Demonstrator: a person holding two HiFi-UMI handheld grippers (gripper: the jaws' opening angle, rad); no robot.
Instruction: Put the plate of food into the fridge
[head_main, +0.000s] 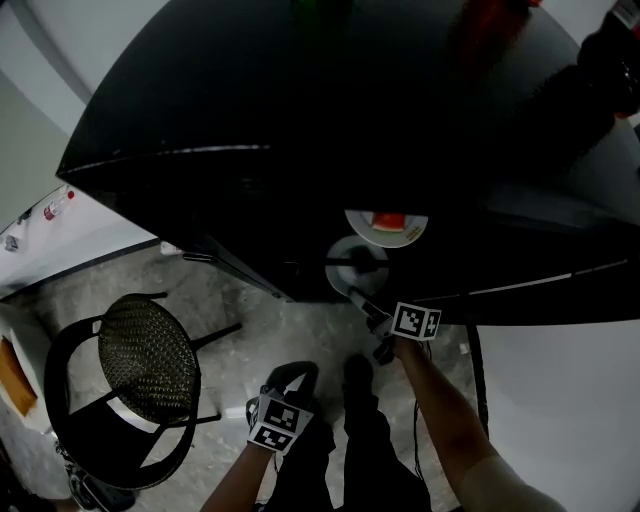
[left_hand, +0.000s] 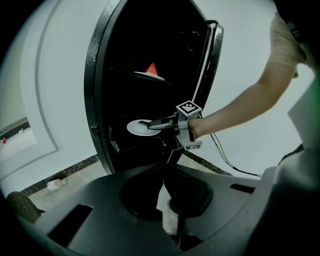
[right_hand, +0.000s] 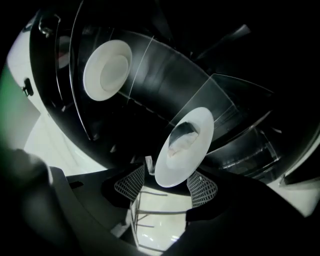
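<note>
The black fridge (head_main: 250, 120) stands open. On its lower glass shelf rests a white plate (right_hand: 187, 145) with a pale lump of food; it also shows as the plate (head_main: 340, 250) in the head view and as the plate (left_hand: 134, 128) in the left gripper view. My right gripper (right_hand: 165, 186) reaches into the fridge. Its jaws stand open, with the plate's near rim between the mesh pads (right_hand: 131, 182) and not pressed by them. One shelf higher sits a second plate (head_main: 385, 228) with a red wedge. My left gripper (left_hand: 164, 169) hangs low outside the fridge, shut and holding nothing.
The fridge door (left_hand: 212, 60) is swung open at the right of the opening. A black chair with a mesh seat (head_main: 145, 360) stands on the speckled floor at the left. A small bottle (left_hand: 55, 185) lies by the wall, and a cable (left_hand: 230, 162) trails across the floor.
</note>
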